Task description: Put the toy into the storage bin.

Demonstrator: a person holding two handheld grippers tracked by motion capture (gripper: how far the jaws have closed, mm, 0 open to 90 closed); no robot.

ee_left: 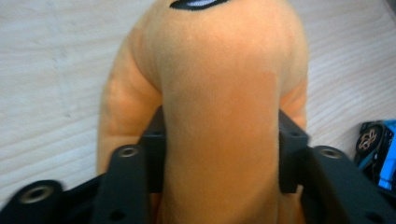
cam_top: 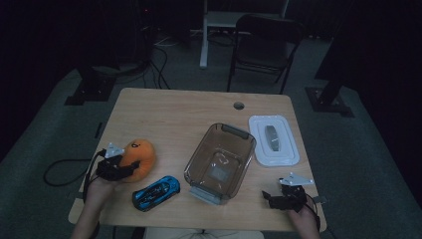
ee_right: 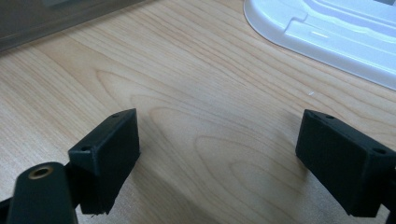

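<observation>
Clearly a soft thing to handle: orange plush toy (cam_top: 139, 155), lying at the near left of the tabletop (cam_top: 174, 112), just far of a blue toy car (cam_top: 156, 192). Left tool (cam_top: 122, 168) clamped on the plush toy's near end, pads sunk into the fabric on both sides in the left gripper view, stuffing (ee_left: 219, 116) bulging between them. Light by the look of it, squashy, not fragile, fleece surface unlikely to slip. Best held across the narrow body as now, deep enough that the stuffing cannot squeeze out of the grip; likely to sag or swing at the free far end when lifted.

Right tool (cam_top: 271, 197) at the near right corner, jaws wide apart with nothing but bare wood between them in the right gripper view, pads (ee_right: 107, 156) just above the tabletop.

At the middle, a clear brownish bin (cam_top: 199, 164) with grey handles at its near and far ends, set at a slant. Seemingly empty, though the dim high view and a pale patch on the bottom, perhaps a label, leave some doubt. To the right of the bin, a white lid (cam_top: 286, 149) lying flat and apart from it, with a grey latch or handle at its middle; same lid's edge (ee_right: 317, 32) at the far right in the right gripper view.
</observation>
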